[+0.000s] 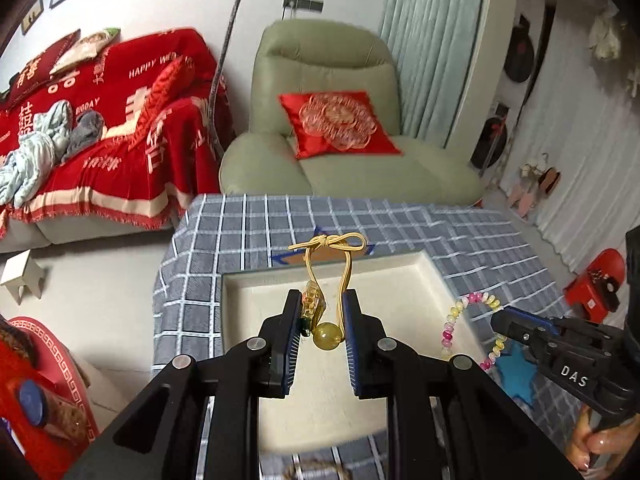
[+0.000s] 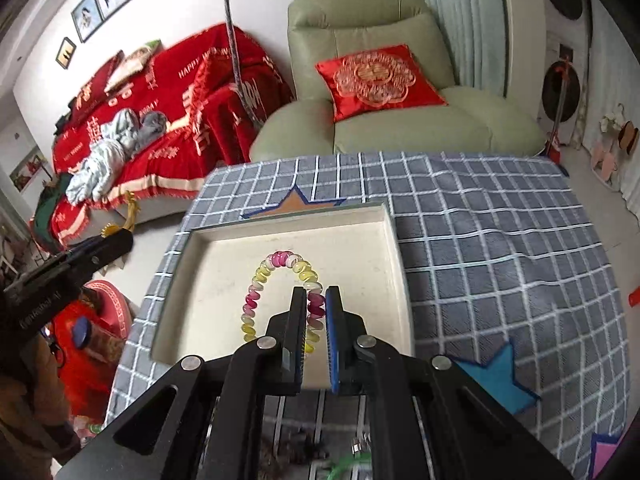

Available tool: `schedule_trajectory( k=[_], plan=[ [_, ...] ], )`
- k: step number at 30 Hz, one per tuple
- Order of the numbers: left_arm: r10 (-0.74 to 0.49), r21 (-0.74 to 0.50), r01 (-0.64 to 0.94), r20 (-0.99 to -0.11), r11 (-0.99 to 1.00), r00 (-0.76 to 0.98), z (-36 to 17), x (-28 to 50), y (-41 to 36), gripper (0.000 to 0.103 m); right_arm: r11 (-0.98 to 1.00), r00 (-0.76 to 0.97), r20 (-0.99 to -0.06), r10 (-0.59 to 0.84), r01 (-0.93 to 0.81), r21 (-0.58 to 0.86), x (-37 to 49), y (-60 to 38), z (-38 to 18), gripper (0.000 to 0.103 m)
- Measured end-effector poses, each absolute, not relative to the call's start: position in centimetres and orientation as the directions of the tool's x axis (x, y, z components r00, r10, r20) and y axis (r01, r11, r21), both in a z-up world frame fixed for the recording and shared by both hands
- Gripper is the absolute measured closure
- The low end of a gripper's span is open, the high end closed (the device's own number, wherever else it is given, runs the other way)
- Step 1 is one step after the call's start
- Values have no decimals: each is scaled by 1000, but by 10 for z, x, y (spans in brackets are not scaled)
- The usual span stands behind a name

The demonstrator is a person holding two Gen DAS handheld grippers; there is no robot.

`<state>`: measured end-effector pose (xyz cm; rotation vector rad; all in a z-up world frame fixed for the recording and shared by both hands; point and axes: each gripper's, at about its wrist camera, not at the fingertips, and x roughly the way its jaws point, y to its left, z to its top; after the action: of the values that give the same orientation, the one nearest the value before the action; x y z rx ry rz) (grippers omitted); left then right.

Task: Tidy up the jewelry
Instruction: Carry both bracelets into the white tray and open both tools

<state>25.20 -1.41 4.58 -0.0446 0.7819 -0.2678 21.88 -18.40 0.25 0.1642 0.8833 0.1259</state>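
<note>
The worktop (image 2: 500,240) is covered with a grey-blue checked cloth. On it sits a shallow cream tray (image 2: 396,264) with a raised rim; its floor is bare, apart from the two items held above it. An orange star patch (image 1: 320,258) lies on the cloth just beyond the tray's far rim, and a blue star patch (image 2: 500,376) lies near its right-hand corner.

The left tool (image 1: 322,312) is clenched on a yellow cord bracelet (image 1: 328,280). The cord rises in a loop to a knot above the fingertips; a round amber bead (image 1: 328,336) and a small clear-yellow charm (image 1: 312,300) sit between the pads. The item hangs over the tray.

The right tool (image 2: 317,308) is clenched on a beaded bracelet (image 2: 280,264) of pink, yellow and pale beads. The ring arches forward from the fingertips, over the tray's middle.
</note>
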Motion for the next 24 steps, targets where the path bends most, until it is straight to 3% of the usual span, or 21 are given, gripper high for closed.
schedule_trajectory(
  k=[8,14,15,17,18,19,20,21,23,24],
  plan=[
    [-152,-27,213,-786,977,599,-41,285,-42,66,983,535,-830,159,-3,186,259,-187,-72,93],
    [-73,45,196,-829,980,554,-75,293,-49,66,985,494,-858,140,19,171,269,-194,-102,93],
    [-61,55,194,-834,980,548,-78,294,-48,64,985,502,-854,139,16,169,269,-194,-102,92],
    [-38,83,184,-820,979,571,-78,294,-48,50,989,497,-858,127,6,150,271,-193,-102,92],
    [-22,99,179,-818,979,575,-78,294,-49,30,990,494,-861,122,2,142,270,-192,-102,89],
    [-13,108,172,-812,979,584,-77,293,-49,22,990,492,-862,124,-1,142,270,-190,-101,86],
    [-10,112,169,-807,979,591,-76,291,-49,22,988,492,-860,133,-2,152,269,-191,-101,76],
    [-8,116,172,-806,978,592,-76,291,-50,22,986,498,-855,146,-1,168,267,-192,-98,56],
    [-13,114,181,-811,977,585,-76,290,-51,22,980,525,-834,167,6,199,261,-195,-88,36],
    [-17,111,183,-811,977,585,-76,289,-51,22,978,536,-826,173,8,210,259,-196,-83,36]
  ],
)
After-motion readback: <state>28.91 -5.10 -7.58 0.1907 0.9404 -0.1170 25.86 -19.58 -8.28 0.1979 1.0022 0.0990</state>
